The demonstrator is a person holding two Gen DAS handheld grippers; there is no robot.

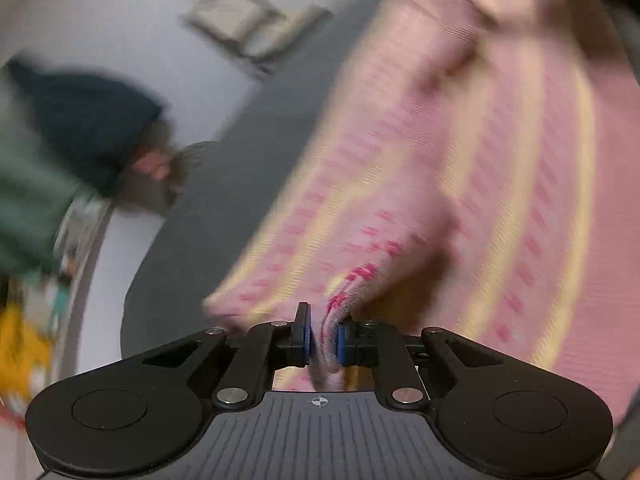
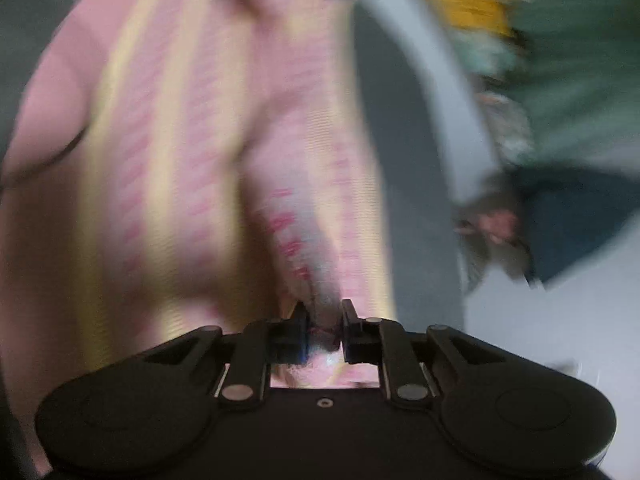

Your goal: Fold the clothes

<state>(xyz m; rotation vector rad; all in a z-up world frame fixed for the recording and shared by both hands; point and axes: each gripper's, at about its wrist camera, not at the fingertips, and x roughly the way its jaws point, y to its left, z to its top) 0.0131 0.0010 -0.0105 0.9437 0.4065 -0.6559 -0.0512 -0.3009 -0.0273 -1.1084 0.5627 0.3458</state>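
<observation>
Both views are smeared by motion; we can't make out the garment's outline, and its far end is cut off by the frame. The pink, yellow-striped cloth lies over a dark grey mat, stripes running away from us. Left hand-held gripper is nearly closed, pinching a bunched edge. Right hand-held gripper likewise clamps a fold. Blurred clothes pile at left.

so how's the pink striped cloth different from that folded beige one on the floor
The pink striped cloth is spread loose on the dark mat and pinched by the left gripper; the folded beige cloth lies untouched on the pale floor. The pink one looks larger and patterned, the beige one plain.
</observation>
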